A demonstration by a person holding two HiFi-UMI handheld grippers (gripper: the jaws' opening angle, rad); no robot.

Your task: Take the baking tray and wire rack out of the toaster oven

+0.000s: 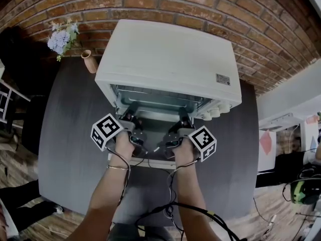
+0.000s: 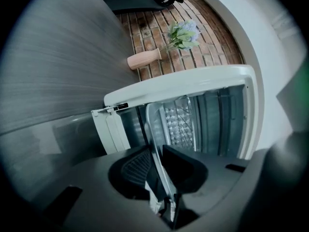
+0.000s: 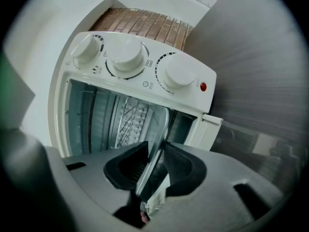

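Observation:
The white toaster oven (image 1: pixel 168 59) stands on a dark table with its door (image 1: pixel 116 158) folded down toward me. Both grippers reach into its mouth. My left gripper (image 1: pixel 131 117) is shut on the thin metal rim of the baking tray (image 2: pixel 155 134), which runs on edge between its pads (image 2: pixel 133 166). On the other side, my right gripper (image 1: pixel 181 122) is shut on the same tray's rim (image 3: pixel 161 129). The wire rack (image 2: pixel 179 122) sits deeper inside the oven behind the tray, also seen in the right gripper view as a wire rack (image 3: pixel 129 117).
A tan vase (image 1: pixel 89 60) with pale flowers (image 1: pixel 62 36) stands at the table's back left, against the brick wall (image 1: pixel 210 4). Three white knobs (image 3: pixel 128 57) line the oven's right side. The dark table (image 1: pixel 70 149) stretches on both sides; cables hang from my wrists.

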